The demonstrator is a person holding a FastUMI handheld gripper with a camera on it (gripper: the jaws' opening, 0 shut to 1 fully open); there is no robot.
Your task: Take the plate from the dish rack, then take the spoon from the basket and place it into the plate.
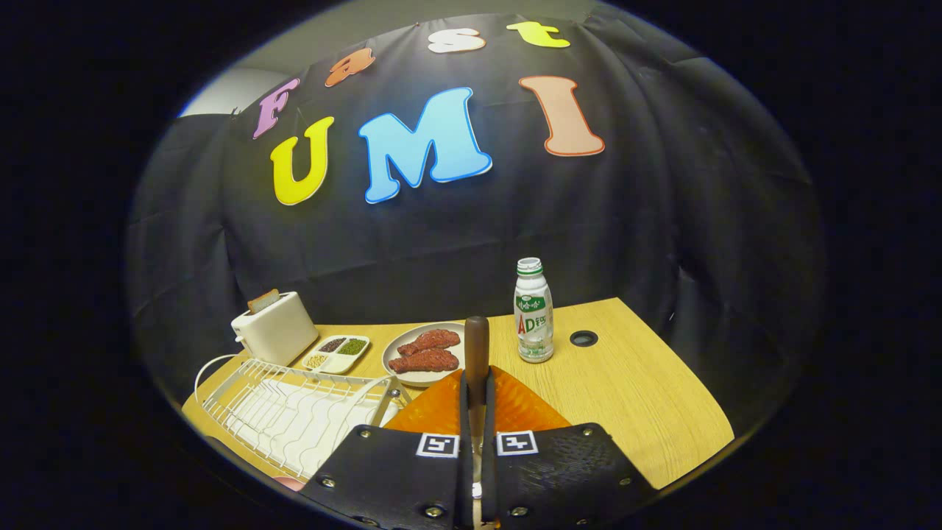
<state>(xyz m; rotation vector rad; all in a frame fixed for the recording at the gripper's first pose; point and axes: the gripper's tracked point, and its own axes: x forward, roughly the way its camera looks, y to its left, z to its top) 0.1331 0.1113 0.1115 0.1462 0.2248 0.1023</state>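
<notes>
- The hand-held gripper [477, 412] has its fingers squeezed tight on the spoon [476, 352], whose brown handle sticks up at 12 o'clock.
- The orange plate [515, 405] lies on the worktop [647, 397] just under the fingers, already out of the white dish rack [294, 412] at 9 o'clock.
- So this looks like the last step: lower the spoon, then let go over the plate.
- Keep away from the bottle [534, 313] at 1 o'clock.
</notes>
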